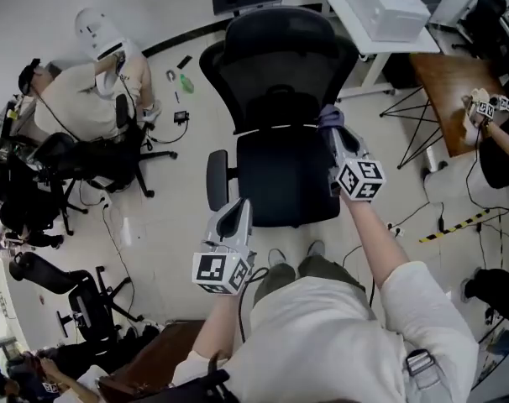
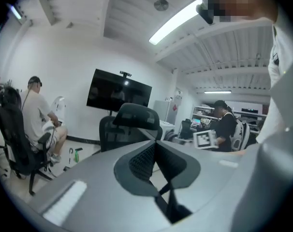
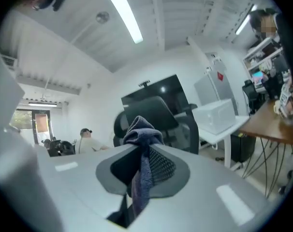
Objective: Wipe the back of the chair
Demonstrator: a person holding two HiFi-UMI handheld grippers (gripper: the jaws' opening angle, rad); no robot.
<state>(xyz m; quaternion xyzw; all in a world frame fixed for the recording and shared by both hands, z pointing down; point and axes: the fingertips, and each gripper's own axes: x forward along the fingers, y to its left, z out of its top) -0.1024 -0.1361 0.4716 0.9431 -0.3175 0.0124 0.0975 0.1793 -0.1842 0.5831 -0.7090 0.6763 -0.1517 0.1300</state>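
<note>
A black office chair stands in front of me, with its mesh back (image 1: 275, 57) at the far side and its seat (image 1: 284, 179) toward me. My right gripper (image 1: 331, 126) is at the right edge of the chair, where back and seat meet, and is shut on a blue-purple cloth (image 1: 329, 117). In the right gripper view the cloth (image 3: 142, 138) hangs bunched between the jaws, with the chair back (image 3: 162, 111) behind it. My left gripper (image 1: 238, 206) hangs low beside the seat's near left corner, shut on nothing. Its jaws meet in the left gripper view (image 2: 156, 142), facing the chair (image 2: 133, 122).
A person (image 1: 86, 99) sits on another chair at the left, with more black chairs (image 1: 36, 191) below. A white table (image 1: 368, 11) stands behind the chair and a brown table (image 1: 443, 86) at the right. A green bottle (image 1: 187, 83) and cables lie on the floor.
</note>
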